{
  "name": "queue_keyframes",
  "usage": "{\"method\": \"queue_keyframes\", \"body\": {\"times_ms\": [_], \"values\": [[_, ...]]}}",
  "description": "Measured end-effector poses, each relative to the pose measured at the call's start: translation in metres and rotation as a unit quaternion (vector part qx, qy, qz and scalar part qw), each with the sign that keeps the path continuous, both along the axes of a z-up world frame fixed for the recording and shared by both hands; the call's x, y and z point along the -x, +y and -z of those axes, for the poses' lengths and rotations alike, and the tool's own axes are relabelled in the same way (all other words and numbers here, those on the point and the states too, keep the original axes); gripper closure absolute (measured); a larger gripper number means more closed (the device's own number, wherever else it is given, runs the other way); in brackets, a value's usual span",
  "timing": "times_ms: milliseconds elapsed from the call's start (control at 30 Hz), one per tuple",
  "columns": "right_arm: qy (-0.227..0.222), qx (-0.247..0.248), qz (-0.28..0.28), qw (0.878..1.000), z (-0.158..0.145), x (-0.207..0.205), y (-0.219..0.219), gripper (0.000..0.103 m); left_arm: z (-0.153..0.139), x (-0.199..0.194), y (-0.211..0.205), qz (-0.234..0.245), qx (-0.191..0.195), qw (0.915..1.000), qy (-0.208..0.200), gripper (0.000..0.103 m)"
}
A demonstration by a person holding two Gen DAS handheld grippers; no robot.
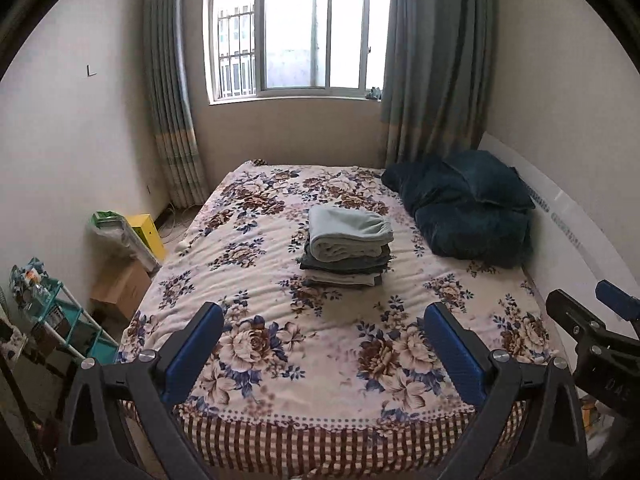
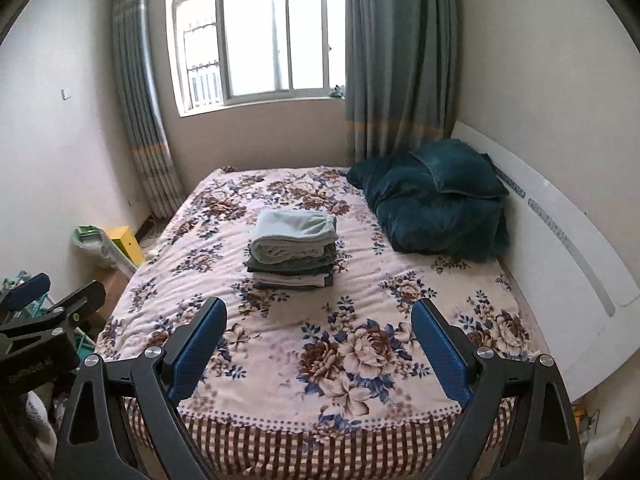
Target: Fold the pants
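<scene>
A stack of folded pants (image 1: 347, 250) (image 2: 293, 250) rests in the middle of the floral bed cover (image 1: 256, 280) (image 2: 360, 280); a pale grey-green pair lies on top, darker ones below. My left gripper (image 1: 324, 314) hovers open over the bed's near end, well short of the stack, nothing between its blue pads (image 1: 192, 354). My right gripper (image 2: 319, 310) is likewise open and empty, held beside the left one. Each view catches the other gripper at its edge: the right gripper (image 1: 592, 324) at far right, the left gripper (image 2: 44, 312) at far left.
A dark teal quilt and pillow (image 1: 468, 204) (image 2: 436, 200) sit at the bed's far right against a white headboard (image 2: 560, 248). Left of the bed are a cardboard box (image 1: 120, 288), a yellow box (image 1: 148, 232) and a teal rack (image 1: 64, 320). A curtained window (image 1: 296, 36) is behind.
</scene>
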State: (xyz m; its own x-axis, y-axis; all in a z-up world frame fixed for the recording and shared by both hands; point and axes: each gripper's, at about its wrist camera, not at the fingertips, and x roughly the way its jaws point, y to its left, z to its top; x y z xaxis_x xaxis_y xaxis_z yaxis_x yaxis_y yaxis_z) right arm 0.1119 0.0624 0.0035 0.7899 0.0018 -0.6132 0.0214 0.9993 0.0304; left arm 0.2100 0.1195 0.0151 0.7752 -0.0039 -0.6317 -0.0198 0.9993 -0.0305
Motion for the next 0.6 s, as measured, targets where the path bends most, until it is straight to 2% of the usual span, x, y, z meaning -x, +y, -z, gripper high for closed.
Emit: {"method": "queue_keyframes", "body": {"times_ms": [333, 600], "values": [[-0.012, 0.006, -0.028, 1.0, -0.031, 0.042, -0.013, 0.007, -0.013, 0.024, -0.006, -0.02, -0.002, 0.9997, -0.014, 0.0], [-0.001, 0.0, -0.019, 1.0, -0.029, 0.016, -0.019, 0.007, -0.017, 0.009, -0.01, -0.024, -0.01, 0.9997, -0.004, 0.0]]}}
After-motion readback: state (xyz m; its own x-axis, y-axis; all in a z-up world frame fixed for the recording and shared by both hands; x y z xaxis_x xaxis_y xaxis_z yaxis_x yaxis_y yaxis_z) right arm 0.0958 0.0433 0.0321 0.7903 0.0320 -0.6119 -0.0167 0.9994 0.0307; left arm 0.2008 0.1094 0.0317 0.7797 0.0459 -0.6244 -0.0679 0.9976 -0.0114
